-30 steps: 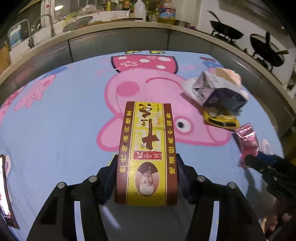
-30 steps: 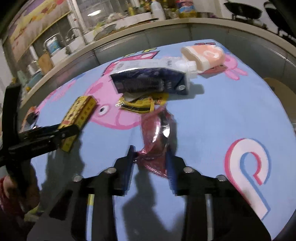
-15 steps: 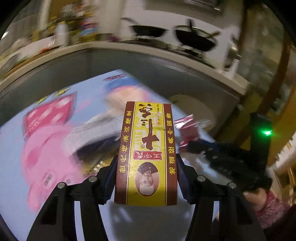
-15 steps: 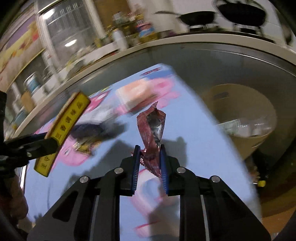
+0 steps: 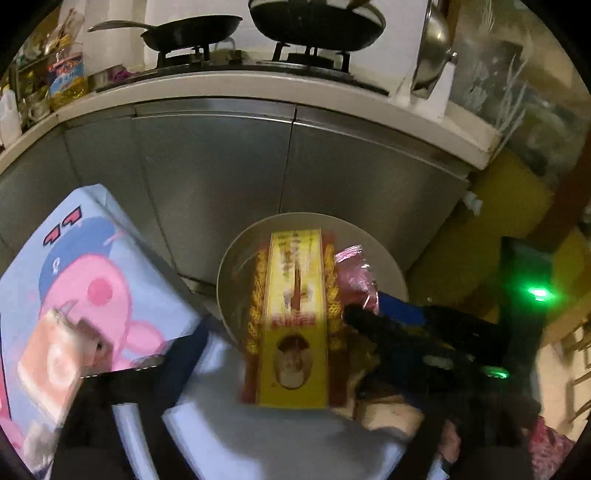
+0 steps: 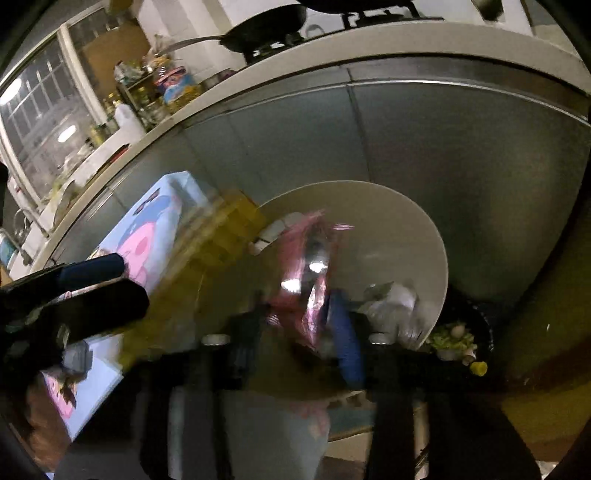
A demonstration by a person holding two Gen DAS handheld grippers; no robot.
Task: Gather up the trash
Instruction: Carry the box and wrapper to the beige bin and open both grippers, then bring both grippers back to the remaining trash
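Note:
A yellow and red carton (image 5: 291, 317) hangs over the round cream bin (image 5: 236, 254) in the left wrist view, blurred by motion. My left gripper's fingers are hidden in blur, so I cannot tell whether they still hold the carton. My right gripper (image 6: 295, 332) is shut on a pink foil wrapper (image 6: 310, 266) above the same bin (image 6: 406, 229); the gripper shows in the left wrist view (image 5: 373, 317) with the wrapper (image 5: 354, 273) at the carton's right. The carton is a yellow smear in the right wrist view (image 6: 207, 258).
The table with the blue cartoon cloth (image 5: 85, 273) lies to the left, with a peach packet (image 5: 51, 369) on it. Grey steel cabinets (image 5: 221, 166) stand behind the bin. Black pans (image 5: 192, 33) sit on the stove. A dark tub of food scraps (image 6: 458, 339) sits beside the bin.
Both grippers have swung right, off the table and over the bin, carrying the carton and the wrapper. The view is now heavily blurred.

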